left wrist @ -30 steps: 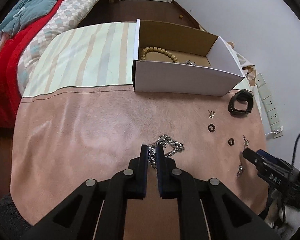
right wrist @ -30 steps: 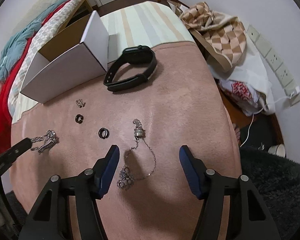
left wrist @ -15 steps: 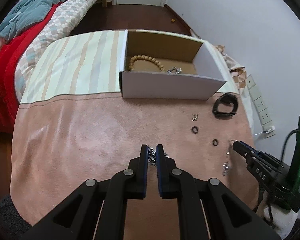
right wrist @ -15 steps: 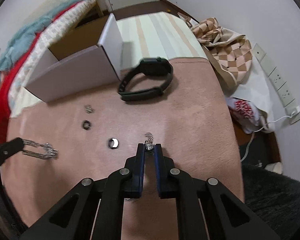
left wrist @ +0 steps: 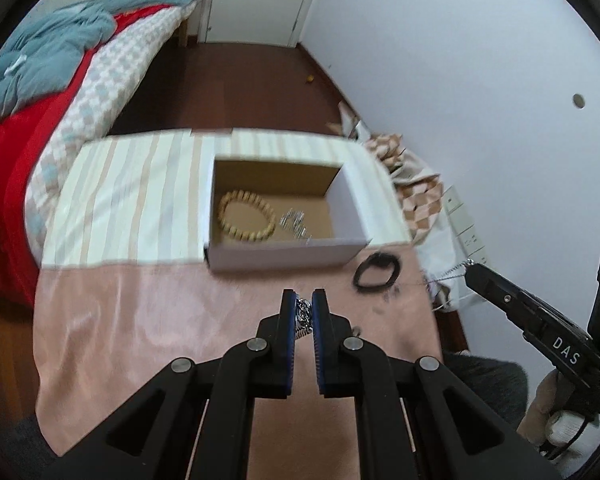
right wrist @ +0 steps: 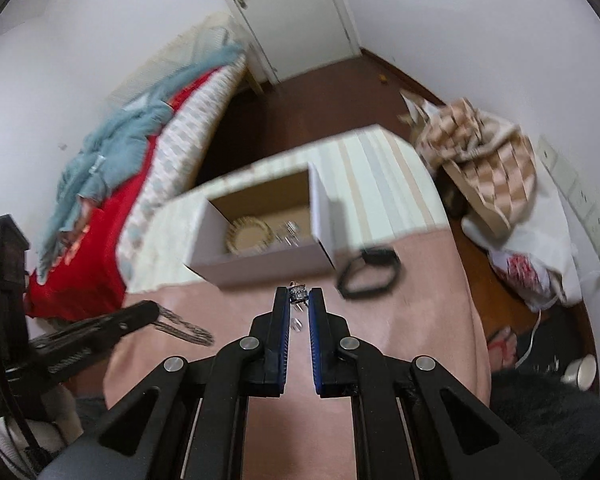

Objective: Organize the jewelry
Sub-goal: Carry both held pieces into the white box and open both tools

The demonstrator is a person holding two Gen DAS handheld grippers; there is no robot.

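The left gripper point(left wrist: 304, 307) has its blue-padded fingers drawn narrow, pinching a heavy silver link chain point(left wrist: 302, 315) between them. The chain is chunky and shiny; from the right wrist camera it trails off the finger ends as a limp strand of flat links point(right wrist: 182, 325), hanging clear of the pink cloth point(left wrist: 140, 320).

The right gripper point(right wrist: 299, 298) is likewise closed to a slim gap, clamping a fine silver necklace point(right wrist: 298, 293) by a small barrel-shaped bead at the fingertips. Its thin chain shows in the left wrist view as a pale thread stretching out from the finger ends point(left wrist: 446, 278).

Ahead of both pairs of fingers stands an open white cardboard box point(left wrist: 284, 255), brown inside. In it lie a wooden bead bracelet point(left wrist: 247, 219), round and tan, and a small silver piece point(left wrist: 296, 222) just beside it. A black watch band point(right wrist: 367, 271) lies on the cloth ahead and to the right of the right fingers, near the box corner; it is blurred.
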